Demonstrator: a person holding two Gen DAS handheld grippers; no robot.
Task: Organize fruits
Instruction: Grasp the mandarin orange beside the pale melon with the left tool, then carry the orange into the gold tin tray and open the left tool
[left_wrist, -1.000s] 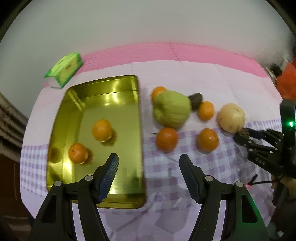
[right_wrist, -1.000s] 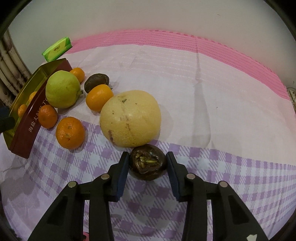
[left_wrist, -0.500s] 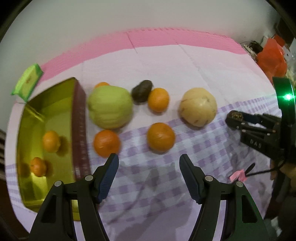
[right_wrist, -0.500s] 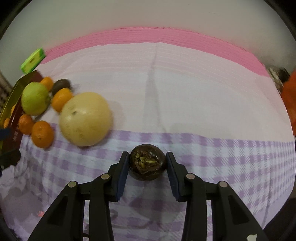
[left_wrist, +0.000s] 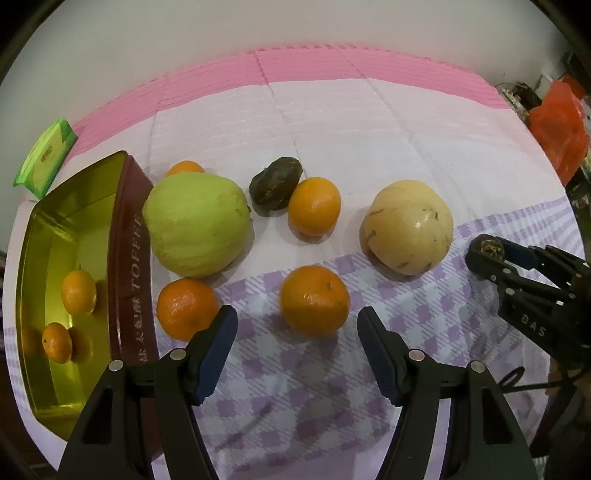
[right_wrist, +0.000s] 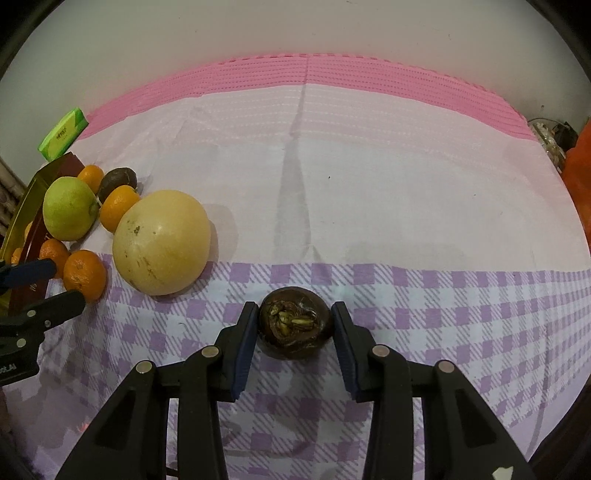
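My right gripper (right_wrist: 294, 334) is shut on a dark brown fruit (right_wrist: 293, 321) just above the checked cloth; it also shows at the right of the left wrist view (left_wrist: 487, 249). My left gripper (left_wrist: 297, 341) is open and empty, just in front of an orange (left_wrist: 314, 301). Beyond it lie another orange (left_wrist: 184, 308), a green guava (left_wrist: 195, 223), a dark fruit (left_wrist: 275, 190), a small orange (left_wrist: 314, 206) and a pale yellow melon (left_wrist: 408, 227). A gold tin (left_wrist: 40, 229) at the left holds two oranges (left_wrist: 78, 291).
A green packet (left_wrist: 44, 157) lies at the back left beyond the tin. An orange-red bag (left_wrist: 561, 125) sits at the far right table edge. The pink cloth (right_wrist: 332, 74) runs to a white wall at the back.
My left gripper has swung right from above the tin to face the loose fruit. My right gripper has drawn back from the melon with the dark fruit still in it.
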